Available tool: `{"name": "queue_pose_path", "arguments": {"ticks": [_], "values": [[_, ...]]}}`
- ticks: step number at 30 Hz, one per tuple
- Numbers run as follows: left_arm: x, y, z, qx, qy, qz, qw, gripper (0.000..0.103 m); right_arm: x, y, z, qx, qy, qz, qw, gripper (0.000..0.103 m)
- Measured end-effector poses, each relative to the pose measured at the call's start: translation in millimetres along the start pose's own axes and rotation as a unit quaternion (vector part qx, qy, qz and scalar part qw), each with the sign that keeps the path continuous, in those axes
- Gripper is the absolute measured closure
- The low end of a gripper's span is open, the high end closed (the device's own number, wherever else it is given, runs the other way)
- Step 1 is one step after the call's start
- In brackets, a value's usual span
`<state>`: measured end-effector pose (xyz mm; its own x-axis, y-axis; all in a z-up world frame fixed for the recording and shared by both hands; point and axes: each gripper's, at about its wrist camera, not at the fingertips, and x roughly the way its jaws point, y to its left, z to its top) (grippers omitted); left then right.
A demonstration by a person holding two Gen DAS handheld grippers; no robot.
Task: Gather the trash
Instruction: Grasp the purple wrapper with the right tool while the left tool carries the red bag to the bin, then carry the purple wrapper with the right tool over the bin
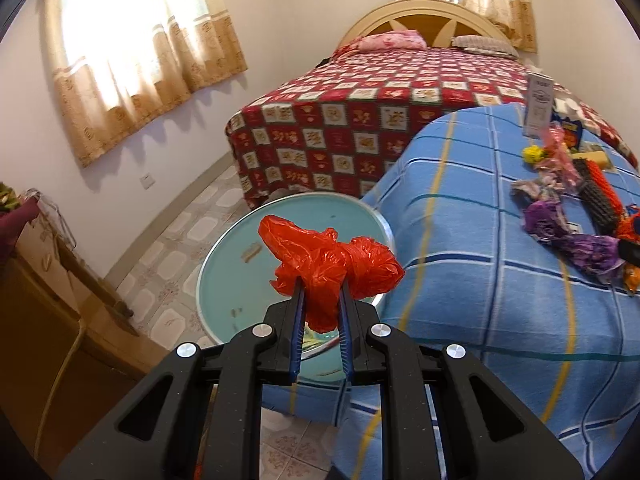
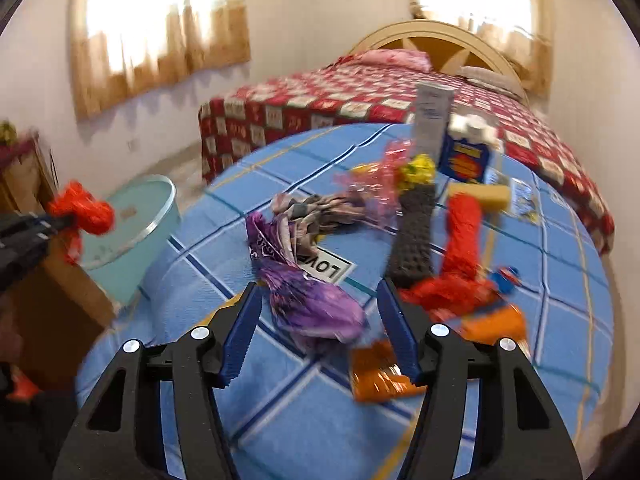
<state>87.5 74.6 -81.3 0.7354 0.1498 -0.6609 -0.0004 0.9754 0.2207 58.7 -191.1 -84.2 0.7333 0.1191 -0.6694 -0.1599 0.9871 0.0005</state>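
My left gripper is clamped on a light, soft red bag above the blue bin; my right gripper stands apart over the crinkly purple wrapper on the bed, best pinched at its bunched middle

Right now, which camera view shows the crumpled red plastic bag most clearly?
The left wrist view: the red plastic bag fills the centre, sharp, clamped in the left gripper above the teal bin. The right wrist view shows it small and blurred at the left edge.

blue checked bed bears wrappers, perhaps a sponge.
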Motion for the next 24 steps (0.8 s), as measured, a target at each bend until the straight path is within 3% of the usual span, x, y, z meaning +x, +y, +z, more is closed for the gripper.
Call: {"name": "queue_pose_path", "arguments": {"ticks": [4, 8, 12, 18, 24], "values": [[5.9, 17.3, -3.1, -0.010, 0.009, 0.015, 0.9998, 0.088, 47.5, 7.4, 0.9, -0.023, 0.077, -0.005, 0.997, 0.053], [11.4, 33.1, -3.7, -0.026, 0.015, 0.025, 0.9992, 0.088, 47.8, 11.2, 0.8, -0.025, 0.088, 0.014, 0.996, 0.067], [13.9, 45.2, -2.7, -0.038, 0.018, 0.029, 0.9987, 0.088, 42.8, 13.7, 1.0, -0.021, 0.075, 0.032, 0.996, 0.074], [8.4, 59.5, 0.1, -0.047, 0.006, 0.046, 0.9978, 0.088, 19.1, 39.8, 24.1, -0.030, 0.013, 0.050, 0.998, 0.075], [16.6, 73.5, -0.1, -0.057, 0.018, 0.075, 0.9954, 0.088, 32.6, 69.7, 50.2, -0.057, 0.004, 0.067, 0.996, 0.075]]}}
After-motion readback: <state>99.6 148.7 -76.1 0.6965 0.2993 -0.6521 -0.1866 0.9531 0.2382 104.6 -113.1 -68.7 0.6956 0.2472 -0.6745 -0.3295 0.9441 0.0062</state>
